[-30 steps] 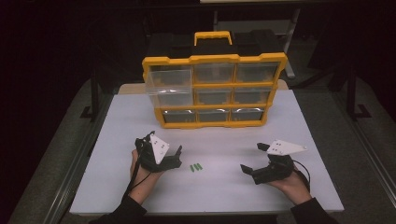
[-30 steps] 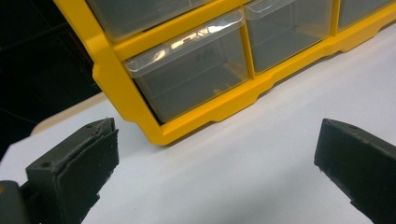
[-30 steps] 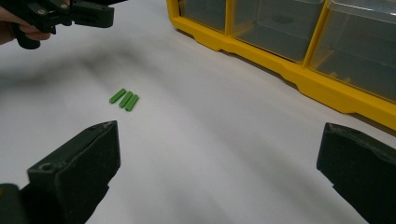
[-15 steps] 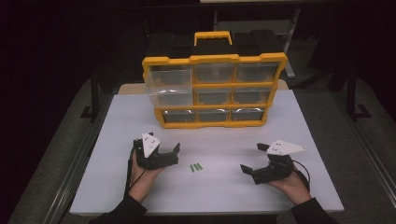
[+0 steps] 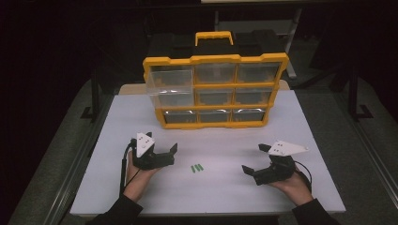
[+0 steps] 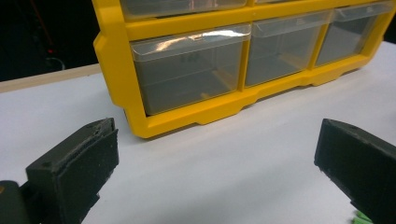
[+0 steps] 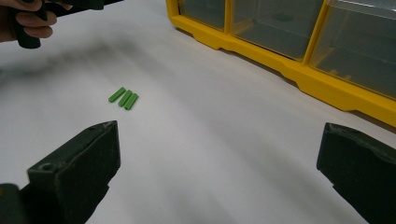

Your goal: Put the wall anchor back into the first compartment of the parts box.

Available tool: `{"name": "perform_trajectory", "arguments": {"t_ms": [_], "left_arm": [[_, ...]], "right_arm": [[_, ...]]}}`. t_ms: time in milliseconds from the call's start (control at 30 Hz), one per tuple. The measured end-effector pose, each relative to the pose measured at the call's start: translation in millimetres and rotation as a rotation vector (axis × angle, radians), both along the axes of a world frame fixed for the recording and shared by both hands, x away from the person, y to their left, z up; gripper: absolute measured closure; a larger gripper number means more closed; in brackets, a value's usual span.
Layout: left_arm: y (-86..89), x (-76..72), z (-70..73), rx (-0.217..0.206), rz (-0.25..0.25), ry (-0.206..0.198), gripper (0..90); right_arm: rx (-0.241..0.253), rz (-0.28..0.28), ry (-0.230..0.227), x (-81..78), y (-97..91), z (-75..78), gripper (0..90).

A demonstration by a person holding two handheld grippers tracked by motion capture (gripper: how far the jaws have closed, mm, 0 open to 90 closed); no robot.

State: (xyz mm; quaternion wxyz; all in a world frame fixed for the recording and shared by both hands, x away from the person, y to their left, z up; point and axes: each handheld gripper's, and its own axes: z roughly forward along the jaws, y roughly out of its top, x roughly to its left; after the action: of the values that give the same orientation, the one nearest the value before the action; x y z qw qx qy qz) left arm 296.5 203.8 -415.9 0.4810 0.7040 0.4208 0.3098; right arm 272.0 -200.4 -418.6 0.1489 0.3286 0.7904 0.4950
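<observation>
Three small green pegs lie side by side, touching.

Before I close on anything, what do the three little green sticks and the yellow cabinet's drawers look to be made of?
The three small green sticks look like matte moulded plastic: uniform colour, ridged sides, no shine. The clear drawers look like glossy transparent plastic, with glare along their rims and the insides showing through. The yellow drawer cabinet frame appears to be opaque, smooth plastic.
</observation>
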Motion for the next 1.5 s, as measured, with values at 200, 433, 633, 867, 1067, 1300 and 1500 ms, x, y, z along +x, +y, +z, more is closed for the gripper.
{"name": "perform_trajectory", "arguments": {"t_ms": [200, 433, 633, 867, 1067, 1300, 1500], "left_arm": [[9.3, -0.8, 2.5, -0.027, -0.052, 0.017, 0.0], [21.3, -2.9, 5.5, -0.034, -0.087, 0.013, 0.0], [30.2, -6.4, 5.5, -0.044, -0.130, 0.018, 0.0], [38.9, -13.0, 5.4, -0.073, -0.185, -0.001, 0.0], [47.4, -17.9, 4.9, -0.066, -0.216, 0.000, 0.0], [55.6, -24.2, 2.5, -0.048, -0.237, -0.016, 0.0], [59.9, -32.9, -0.4, -0.050, -0.262, -0.011, 0.0]], "right_arm": [[-0.004, -0.001, 0.002, 0.0, 0.1, -0.1, 0.0], [-0.004, -0.002, 0.003, -0.2, 0.1, 0.0, 0.0], [-0.005, -0.002, 0.002, 0.0, 0.0, 0.0, 0.0], [-0.006, -0.004, 0.003, -0.2, 0.6, -0.3, 0.0], [-0.006, -0.005, 0.002, -0.1, 0.1, 0.0, 0.0], [-0.005, -0.001, 0.006, 0.6, 0.7, -0.4, 0.0], [-0.008, -0.004, 0.020, 1.7, 2.3, 0.6, 0.0]]}}
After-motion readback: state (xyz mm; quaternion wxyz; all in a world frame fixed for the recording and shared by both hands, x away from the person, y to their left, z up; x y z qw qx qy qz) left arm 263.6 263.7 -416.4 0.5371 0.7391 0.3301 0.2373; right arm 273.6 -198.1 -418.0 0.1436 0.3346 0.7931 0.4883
